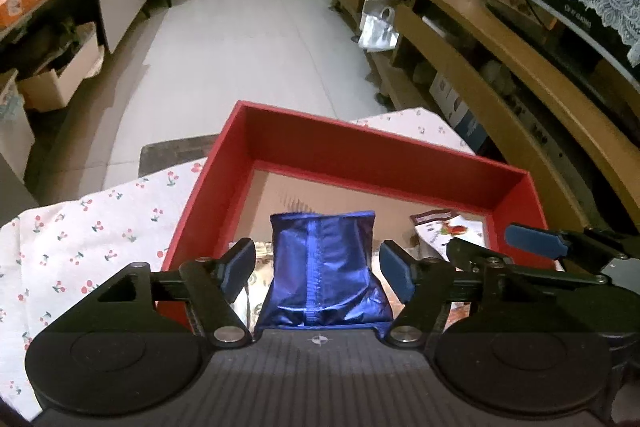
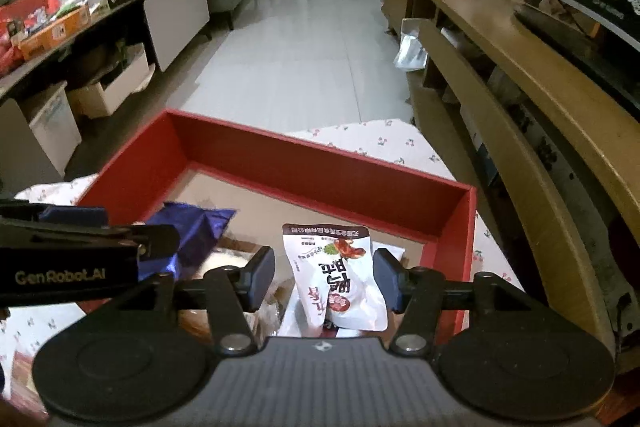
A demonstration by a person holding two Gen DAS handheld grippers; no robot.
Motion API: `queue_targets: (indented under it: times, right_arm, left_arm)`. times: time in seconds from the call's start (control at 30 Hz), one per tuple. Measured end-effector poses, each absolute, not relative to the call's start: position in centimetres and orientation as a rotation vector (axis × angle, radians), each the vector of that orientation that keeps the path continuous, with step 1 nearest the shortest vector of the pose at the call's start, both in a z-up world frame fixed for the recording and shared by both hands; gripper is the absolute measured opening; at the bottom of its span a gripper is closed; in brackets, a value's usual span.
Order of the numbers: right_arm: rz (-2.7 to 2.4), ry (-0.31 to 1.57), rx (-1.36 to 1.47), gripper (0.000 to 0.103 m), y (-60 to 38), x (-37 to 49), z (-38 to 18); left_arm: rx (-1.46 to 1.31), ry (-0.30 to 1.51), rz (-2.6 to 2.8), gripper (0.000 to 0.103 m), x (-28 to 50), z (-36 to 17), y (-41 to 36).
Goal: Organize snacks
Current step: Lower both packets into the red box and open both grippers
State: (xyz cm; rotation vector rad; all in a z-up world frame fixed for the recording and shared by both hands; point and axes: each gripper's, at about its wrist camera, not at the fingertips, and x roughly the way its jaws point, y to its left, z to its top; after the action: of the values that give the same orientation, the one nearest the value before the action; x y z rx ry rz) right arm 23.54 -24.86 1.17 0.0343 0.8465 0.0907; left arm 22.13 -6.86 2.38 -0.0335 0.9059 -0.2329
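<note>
A red box with a brown floor stands on a cherry-print cloth. In the left wrist view, a shiny blue snack packet stands inside it between the fingers of my left gripper, with a gap at each pad, so the gripper is open. In the right wrist view, a white packet with red print lies in the box between the fingers of my right gripper, which is open too. The blue packet shows at its left. Both grippers hang side by side over the box's near end.
More wrapped snacks lie under the two packets at the box's near end. A long wooden cabinet runs along the right. A dark table loaded with boxes and bags stands at the left. White tiled floor lies beyond.
</note>
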Motion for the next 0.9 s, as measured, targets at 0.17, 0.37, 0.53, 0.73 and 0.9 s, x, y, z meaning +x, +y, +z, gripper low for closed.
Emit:
queue_targets:
  times: [0.17,0.37,0.53,0.73,0.9]
  right_arm:
    - [0.084,0.811,0.054,0.076,-25.0,22.7,2.1]
    - [0.077,0.781,0.048,0.079,-24.7,22.3,3.1]
    - [0.1,0.77,0.037,0.083,-24.2,22.0,3.3]
    - [0.089,0.747,0.058,0.086,-24.7,21.1,3.9]
    - [0.078,0.756,0.081,0.086,-25.2,20.5,4.0]
  left_arm:
    - [-0.052,0.876,-0.233,0.081,21.5,3.5,-6.4]
    - [-0.069,0.842,-0.245,0.084,20.6,4.9,-6.1]
    - [-0.078,0.831,-0.254,0.085,20.2,5.3,-5.9]
    - [-0.101,0.826,-0.251,0.086,19.6,5.7,-5.1]
    - [-0.124,0.811,-0.245,0.086,18.9,6.2,-4.4]
